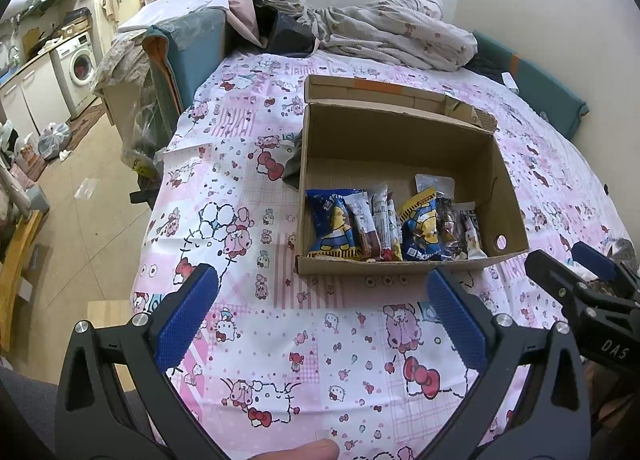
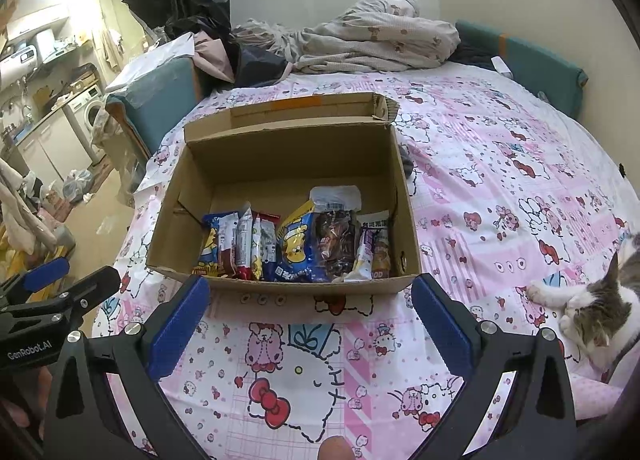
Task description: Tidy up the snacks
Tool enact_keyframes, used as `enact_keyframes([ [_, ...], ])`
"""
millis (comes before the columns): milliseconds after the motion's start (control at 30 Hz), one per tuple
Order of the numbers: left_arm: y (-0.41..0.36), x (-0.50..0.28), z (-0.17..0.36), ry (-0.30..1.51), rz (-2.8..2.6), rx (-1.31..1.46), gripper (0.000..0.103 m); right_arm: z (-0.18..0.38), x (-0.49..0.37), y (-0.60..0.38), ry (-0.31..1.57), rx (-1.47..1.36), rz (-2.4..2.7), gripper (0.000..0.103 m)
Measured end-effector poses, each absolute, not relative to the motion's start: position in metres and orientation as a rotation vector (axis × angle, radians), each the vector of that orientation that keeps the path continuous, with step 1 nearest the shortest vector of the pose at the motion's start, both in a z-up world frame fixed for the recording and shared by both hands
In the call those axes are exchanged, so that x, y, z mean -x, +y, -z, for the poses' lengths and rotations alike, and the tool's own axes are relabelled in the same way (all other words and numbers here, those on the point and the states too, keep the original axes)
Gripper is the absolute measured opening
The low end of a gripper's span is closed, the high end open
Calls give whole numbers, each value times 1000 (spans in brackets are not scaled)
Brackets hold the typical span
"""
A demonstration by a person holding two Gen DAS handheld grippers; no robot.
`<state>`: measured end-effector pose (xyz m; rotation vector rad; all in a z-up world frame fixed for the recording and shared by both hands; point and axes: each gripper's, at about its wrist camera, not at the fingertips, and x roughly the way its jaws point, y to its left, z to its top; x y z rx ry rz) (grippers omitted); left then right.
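An open cardboard box (image 1: pixel 400 131) (image 2: pixel 288 155) sits on the pink cartoon-print bedspread. Several snack packets (image 1: pixel 392 223) (image 2: pixel 296 240) stand in a row along its near wall: blue and yellow bags, red and white bars, a dark clear-wrapped pack. My left gripper (image 1: pixel 322 292) is open and empty, just short of the box's near wall. My right gripper (image 2: pixel 310 300) is open and empty, also just short of the near wall. Each gripper shows at the edge of the other's view.
A grey and white cat (image 2: pixel 600 312) lies on the bedspread at the right, close to my right gripper. Crumpled bedding (image 1: pixel 392 31) is piled behind the box. The bed's left edge drops to a cluttered floor (image 1: pixel 80 179).
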<state>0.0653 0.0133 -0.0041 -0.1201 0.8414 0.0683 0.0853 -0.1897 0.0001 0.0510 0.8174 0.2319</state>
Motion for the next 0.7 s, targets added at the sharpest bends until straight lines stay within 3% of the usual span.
enact_keyframes([
  [700,14,-66,6,848,-78,117,103,2,-85,-189,824,-59,-233,103],
])
